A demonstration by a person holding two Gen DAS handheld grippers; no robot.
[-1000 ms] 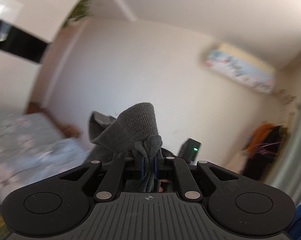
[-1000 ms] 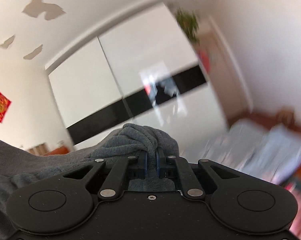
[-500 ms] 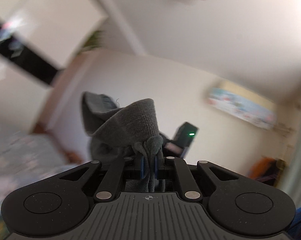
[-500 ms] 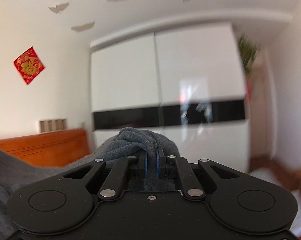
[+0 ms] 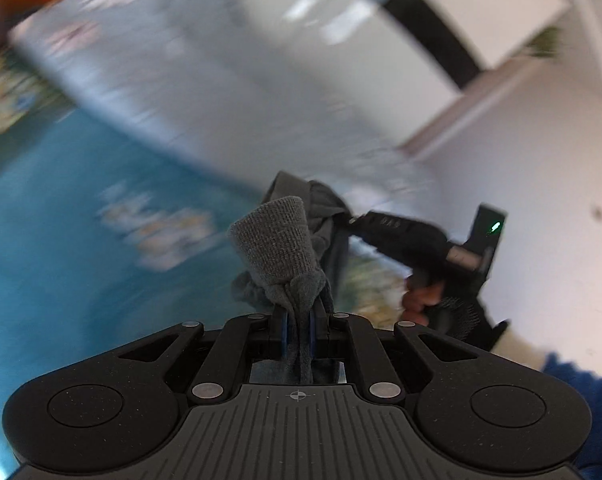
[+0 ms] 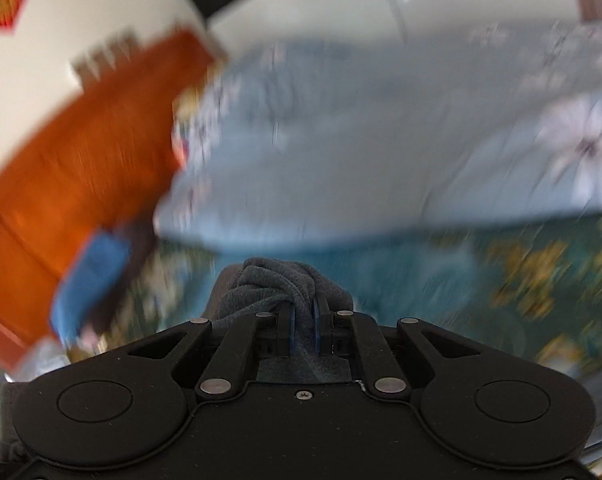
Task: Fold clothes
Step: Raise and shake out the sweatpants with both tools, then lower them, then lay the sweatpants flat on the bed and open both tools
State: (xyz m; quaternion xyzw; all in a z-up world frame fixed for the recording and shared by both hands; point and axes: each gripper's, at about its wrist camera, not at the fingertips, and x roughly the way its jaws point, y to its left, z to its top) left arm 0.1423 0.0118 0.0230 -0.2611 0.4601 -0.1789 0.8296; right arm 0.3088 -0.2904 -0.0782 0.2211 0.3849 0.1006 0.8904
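Note:
A dark grey knit garment (image 5: 279,244) bunches up in front of my left gripper (image 5: 299,316), whose jaws are shut on a fold of it. In the right wrist view the same grey garment (image 6: 277,284) is pinched between the blue pads of my right gripper (image 6: 304,318), also shut. The right gripper (image 5: 385,226) shows in the left wrist view too, held by a gloved hand (image 5: 425,300) and clamped on the cloth's far end. Both views tilt down at a blurred bed with a teal patterned sheet (image 5: 61,240).
A pale blue floral quilt (image 6: 381,140) lies across the bed behind the teal sheet (image 6: 421,272). An orange wooden headboard (image 6: 73,160) stands at the left, with a blue object (image 6: 97,276) beside it. White wardrobe doors with a black band (image 5: 429,36) rise behind. A blue sleeve (image 5: 581,384) is at the right.
Both grippers have swung down fast from facing the walls and ceiling toward the bed, still clamped on the grey garment. The left one has also rolled. The views are now motion-blurred.

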